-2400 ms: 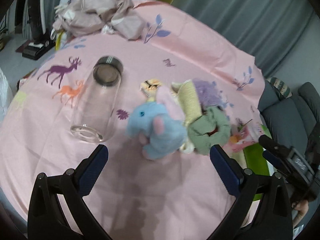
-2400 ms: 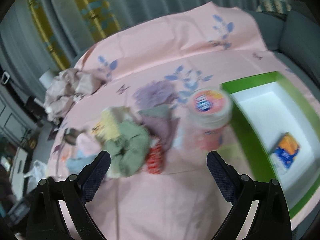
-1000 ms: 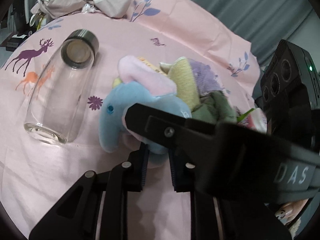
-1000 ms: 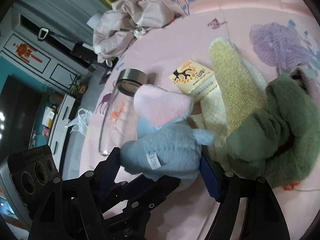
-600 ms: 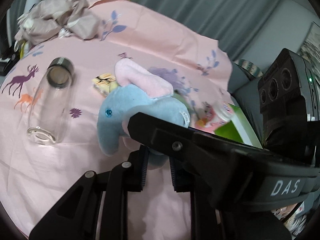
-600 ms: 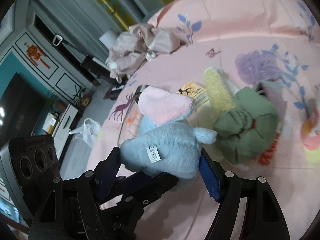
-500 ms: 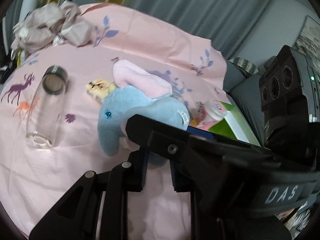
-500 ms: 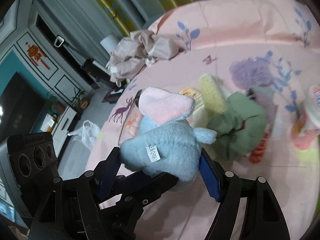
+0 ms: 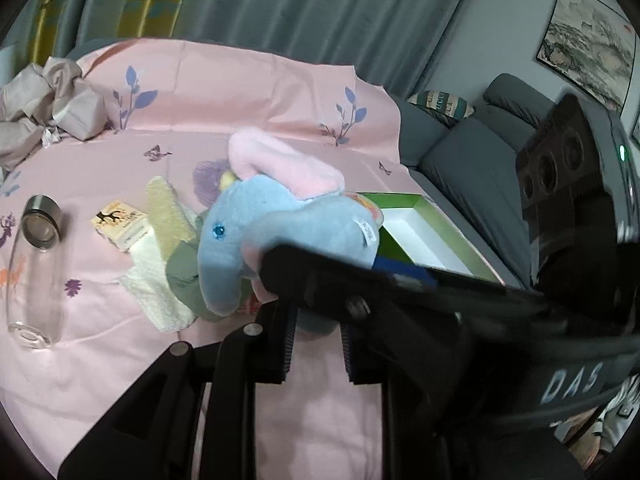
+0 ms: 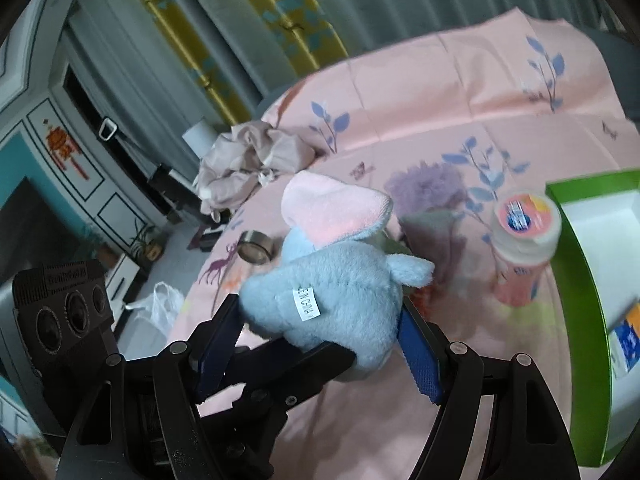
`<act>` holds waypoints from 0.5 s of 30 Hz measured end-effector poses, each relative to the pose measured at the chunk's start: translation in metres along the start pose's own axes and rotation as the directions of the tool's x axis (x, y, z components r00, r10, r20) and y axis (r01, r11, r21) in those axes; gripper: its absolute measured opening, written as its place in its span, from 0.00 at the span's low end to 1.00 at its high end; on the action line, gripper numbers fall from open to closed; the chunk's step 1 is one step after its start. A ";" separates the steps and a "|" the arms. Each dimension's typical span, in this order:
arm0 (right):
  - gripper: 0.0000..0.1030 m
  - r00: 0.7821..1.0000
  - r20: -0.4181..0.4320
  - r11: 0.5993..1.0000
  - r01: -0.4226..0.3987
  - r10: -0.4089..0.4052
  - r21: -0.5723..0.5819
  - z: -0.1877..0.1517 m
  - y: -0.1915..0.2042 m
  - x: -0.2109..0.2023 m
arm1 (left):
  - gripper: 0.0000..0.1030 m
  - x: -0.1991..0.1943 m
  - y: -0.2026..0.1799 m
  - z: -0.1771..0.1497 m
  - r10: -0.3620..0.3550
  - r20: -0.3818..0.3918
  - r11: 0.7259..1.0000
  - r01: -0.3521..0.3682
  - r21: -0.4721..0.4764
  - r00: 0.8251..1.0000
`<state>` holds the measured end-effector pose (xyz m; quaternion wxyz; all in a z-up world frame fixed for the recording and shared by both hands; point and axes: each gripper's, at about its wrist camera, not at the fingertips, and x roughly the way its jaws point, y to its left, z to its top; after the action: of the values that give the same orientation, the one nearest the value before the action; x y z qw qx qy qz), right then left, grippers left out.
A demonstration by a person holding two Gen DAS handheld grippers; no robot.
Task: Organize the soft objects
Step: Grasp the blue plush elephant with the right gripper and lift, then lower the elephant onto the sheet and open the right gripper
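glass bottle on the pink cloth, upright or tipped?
Tipped. The glass bottle lies on its side on the pink cloth, metal-ringed mouth pointing away from the camera, its length flat along the cloth.

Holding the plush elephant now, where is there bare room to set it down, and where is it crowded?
The green box shows bare white floor at its far end; a small packet lies nearer. The pink cloth just before the left gripper is bare too. It is crowded between the glass bottle and pink canister.
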<state>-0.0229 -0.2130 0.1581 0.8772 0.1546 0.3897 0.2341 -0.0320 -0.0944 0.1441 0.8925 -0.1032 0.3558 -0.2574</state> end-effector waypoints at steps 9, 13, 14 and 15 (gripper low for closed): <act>0.57 0.996 -0.018 0.996 -0.081 0.082 0.039 -0.002 -0.035 -0.016 | 0.13 0.026 -0.039 -0.002 -0.005 0.020 0.991 0.002 0.135 1.000; 0.57 0.993 -0.071 0.990 -0.085 0.093 0.112 0.000 -0.051 -0.002 | 0.13 0.030 -0.032 -0.004 -0.022 -0.004 0.996 0.022 0.092 1.000; 0.57 0.993 -0.071 0.990 -0.083 0.092 0.117 0.000 -0.054 -0.002 | 0.13 0.030 -0.032 -0.004 -0.022 -0.006 0.996 0.023 0.085 1.000; 0.57 0.994 -0.069 0.990 -0.079 0.087 0.119 0.000 -0.055 -0.001 | 0.13 0.030 -0.029 -0.004 -0.026 -0.011 0.997 0.026 0.076 1.000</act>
<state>-0.0079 -0.2603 0.1335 0.8411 0.2125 0.4283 0.2530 -0.0273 -0.1350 0.1347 0.8906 -0.0727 0.3487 -0.2828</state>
